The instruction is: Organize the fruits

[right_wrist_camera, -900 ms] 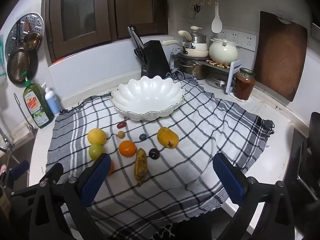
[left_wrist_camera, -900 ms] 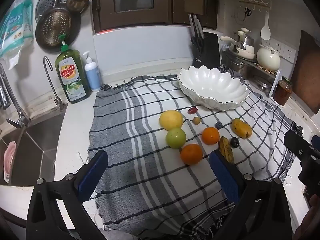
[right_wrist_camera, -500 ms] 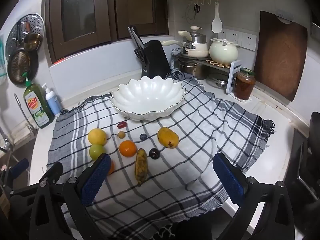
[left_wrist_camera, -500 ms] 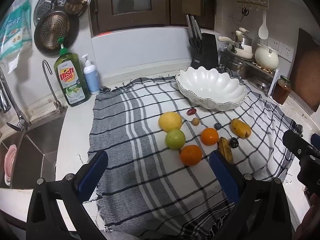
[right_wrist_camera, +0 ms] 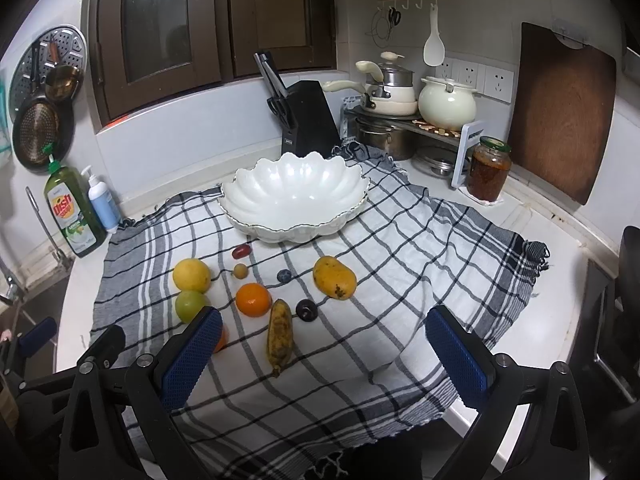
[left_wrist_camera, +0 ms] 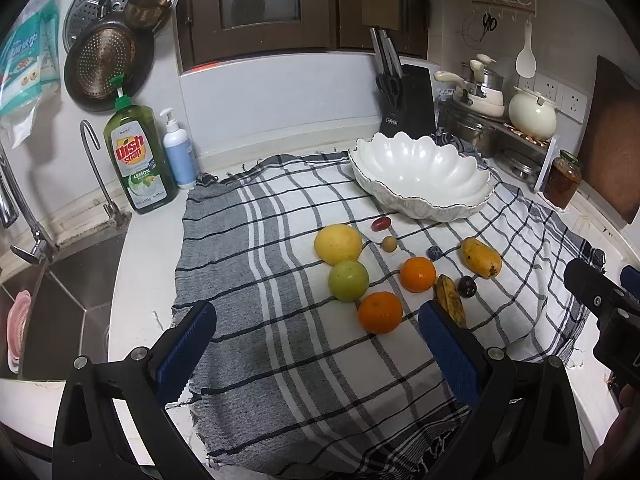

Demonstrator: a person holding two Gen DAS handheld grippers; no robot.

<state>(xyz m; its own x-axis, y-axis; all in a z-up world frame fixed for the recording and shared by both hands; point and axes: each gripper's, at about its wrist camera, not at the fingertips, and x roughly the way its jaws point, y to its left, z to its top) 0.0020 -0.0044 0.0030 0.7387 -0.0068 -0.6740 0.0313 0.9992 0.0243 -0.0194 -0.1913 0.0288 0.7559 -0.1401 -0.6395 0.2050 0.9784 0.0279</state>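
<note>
A white scalloped bowl (left_wrist_camera: pixel 420 170) (right_wrist_camera: pixel 294 196) stands empty at the back of a checked cloth (left_wrist_camera: pixel 280 340) (right_wrist_camera: pixel 400 248). In front of it lie several fruits: a yellow lemon (left_wrist_camera: pixel 338 243) (right_wrist_camera: pixel 191 275), a green apple (left_wrist_camera: pixel 348 281) (right_wrist_camera: pixel 191 305), two oranges (left_wrist_camera: pixel 380 312) (left_wrist_camera: pixel 418 274) (right_wrist_camera: pixel 253 299), a spotted banana (left_wrist_camera: pixel 451 302) (right_wrist_camera: pixel 279 336), a mango (left_wrist_camera: pixel 481 257) (right_wrist_camera: pixel 334 277), a dark plum (left_wrist_camera: pixel 466 286) (right_wrist_camera: pixel 307 310) and small berries. My left gripper (left_wrist_camera: pixel 316 342) hovers open above the cloth's near edge. My right gripper (right_wrist_camera: pixel 324 346) is open too, nothing between its fingers.
A green dish soap bottle (left_wrist_camera: pixel 138 158) and a white pump bottle (left_wrist_camera: pixel 178 154) stand at the back left beside a sink (left_wrist_camera: pixel 60 304) and tap. A knife block (right_wrist_camera: pixel 308 118), pots on a rack (right_wrist_camera: pixel 416 100), a jar (right_wrist_camera: pixel 488 168) and a wooden board (right_wrist_camera: pixel 560 112) line the back right.
The left wrist view has drifted slightly, so the fruits and bowl sit a touch lower and left. The right view is almost unchanged. Both grippers stay open.
</note>
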